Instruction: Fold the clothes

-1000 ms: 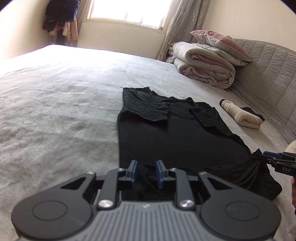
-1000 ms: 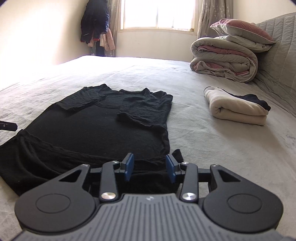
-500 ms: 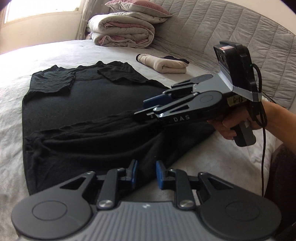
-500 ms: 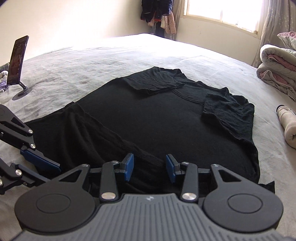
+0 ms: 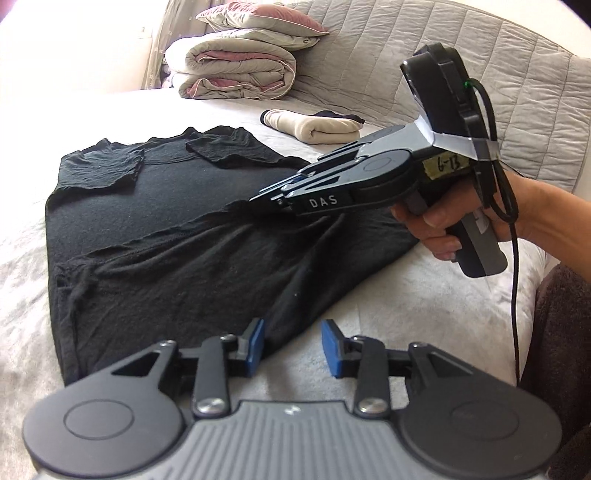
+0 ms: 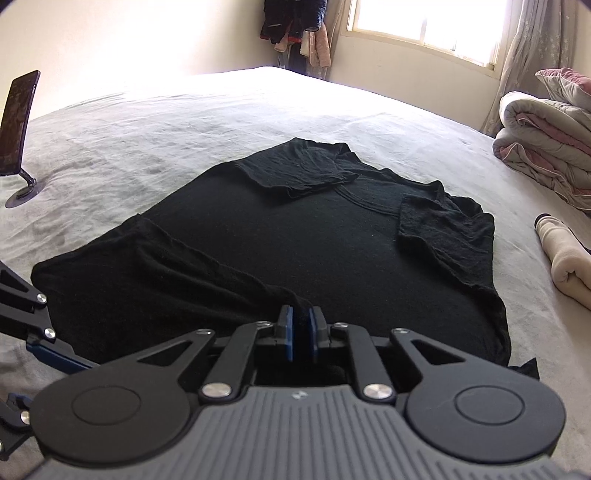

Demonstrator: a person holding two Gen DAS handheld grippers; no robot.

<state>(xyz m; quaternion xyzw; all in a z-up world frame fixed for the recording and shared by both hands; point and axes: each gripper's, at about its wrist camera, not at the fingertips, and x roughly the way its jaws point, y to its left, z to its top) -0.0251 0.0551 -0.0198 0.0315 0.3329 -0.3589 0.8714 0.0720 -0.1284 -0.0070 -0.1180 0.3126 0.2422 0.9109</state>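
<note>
Right tool (image 6: pixel 300 334) now closing on shirt (image 6: pixel 295 251) hem — pinch point hidden.

So I count one black T-shirt (image 6: pixel 295 251) on the bed (image 6: pixel 147 140), one rolled cream garment (image 5: pixel 325 127) near the headboard edge, one folded duvet (image 5: pixel 232 66), one pillow (image 5: pixel 258 18) on top, one phone on a stand (image 6: pixel 16 125), and two grippers.

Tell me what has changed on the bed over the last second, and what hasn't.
The right gripper swung in over the black T-shirt hem and is closing on a pinch of fabric. The left gripper shifted to the hem's corner and is opening, cloth beside one finger. The sleeves stay folded in; the rolled cream garment and folded quilt have not moved.
</note>
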